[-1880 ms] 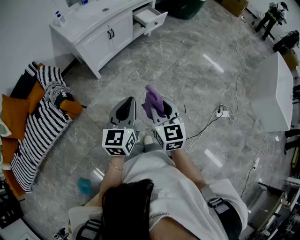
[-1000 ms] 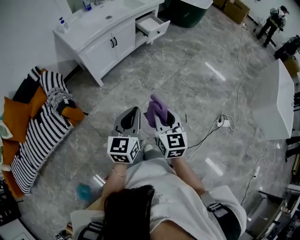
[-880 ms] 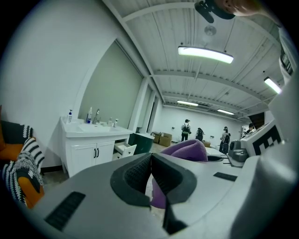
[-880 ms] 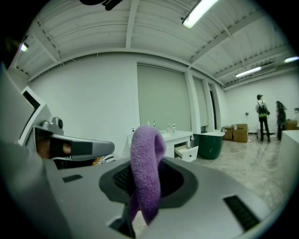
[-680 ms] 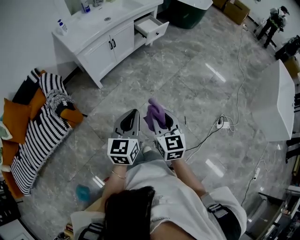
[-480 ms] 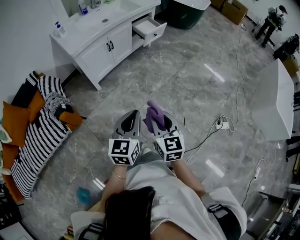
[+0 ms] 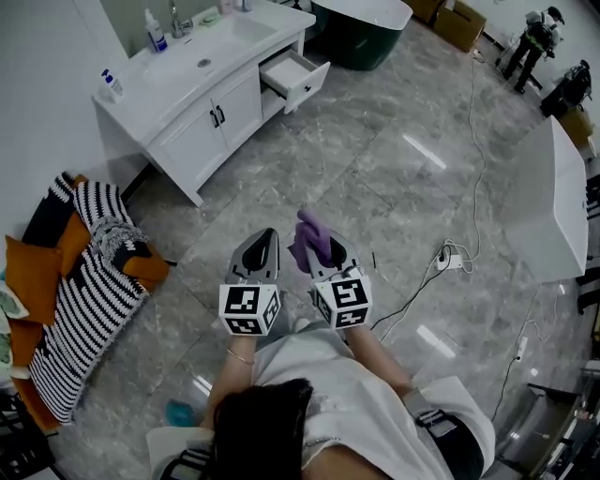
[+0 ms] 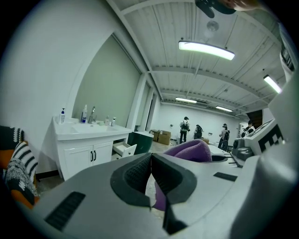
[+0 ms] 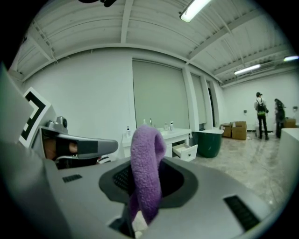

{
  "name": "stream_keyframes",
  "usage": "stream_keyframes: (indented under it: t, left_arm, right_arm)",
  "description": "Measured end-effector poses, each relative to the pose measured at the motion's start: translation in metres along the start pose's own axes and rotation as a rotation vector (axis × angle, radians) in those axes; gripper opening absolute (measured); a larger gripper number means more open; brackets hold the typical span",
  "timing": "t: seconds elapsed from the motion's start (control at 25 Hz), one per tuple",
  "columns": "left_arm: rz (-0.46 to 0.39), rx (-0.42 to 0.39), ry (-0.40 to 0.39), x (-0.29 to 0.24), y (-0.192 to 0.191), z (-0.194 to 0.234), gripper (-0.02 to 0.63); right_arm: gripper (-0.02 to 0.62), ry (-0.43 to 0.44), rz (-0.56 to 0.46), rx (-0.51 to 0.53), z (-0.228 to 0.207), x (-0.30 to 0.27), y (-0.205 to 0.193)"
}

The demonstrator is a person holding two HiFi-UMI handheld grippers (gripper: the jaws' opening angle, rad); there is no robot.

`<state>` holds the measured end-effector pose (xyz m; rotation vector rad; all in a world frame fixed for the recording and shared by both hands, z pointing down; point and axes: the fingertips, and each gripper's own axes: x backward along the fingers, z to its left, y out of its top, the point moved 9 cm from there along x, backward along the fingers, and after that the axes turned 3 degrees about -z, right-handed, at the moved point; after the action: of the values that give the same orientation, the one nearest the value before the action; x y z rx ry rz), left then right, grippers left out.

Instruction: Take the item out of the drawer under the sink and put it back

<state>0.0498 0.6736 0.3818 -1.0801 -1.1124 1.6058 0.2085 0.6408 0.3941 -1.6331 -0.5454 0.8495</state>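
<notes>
White vanity (image 7: 192, 131) on grey floor (image 7: 375, 178)

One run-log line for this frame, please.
right gripper: shut on purple cloth | left gripper: shut, empty | drawer: open, across the floor | cloth: out of drawer

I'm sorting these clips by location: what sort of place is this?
Probably a big studio or showroom hall mocked up as a bathroom: a white sink vanity with an open drawer, a dark green bathtub, and cardboard boxes beyond.
</notes>
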Motion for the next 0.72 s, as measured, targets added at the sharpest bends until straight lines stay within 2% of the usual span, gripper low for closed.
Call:
stream_keyframes:
  t: [0.2, 0.4, 0.52, 0.72]
  left_arm:
    - [-0.011, 0.006, 0.016, -0.028, 0.012, 0.036, 0.003]
    - [0.014, 0.022, -0.007, -0.055, 0.024, 0.071, 0.003]
    - [-0.011, 0.030, 0.011, -0.062, 0.029, 0.089, 0.003]
    - [0.011, 0.046, -0.087, -0.082, 0.037, 0.108, 0.003]
  right_arm:
    - [0.101, -0.013, 0.007, 0.008, 0.000, -0.044, 0.012]
    - [0.101, -0.030, 0.008, -0.003, 0.000, -0.083, 0.024]
    - [0.101, -0.043, 0.017, 0.002, 0.002, -0.100, 0.027]
    - [0.101, -0.058, 0.016, -0.015, 0.002, -0.124, 0.033]
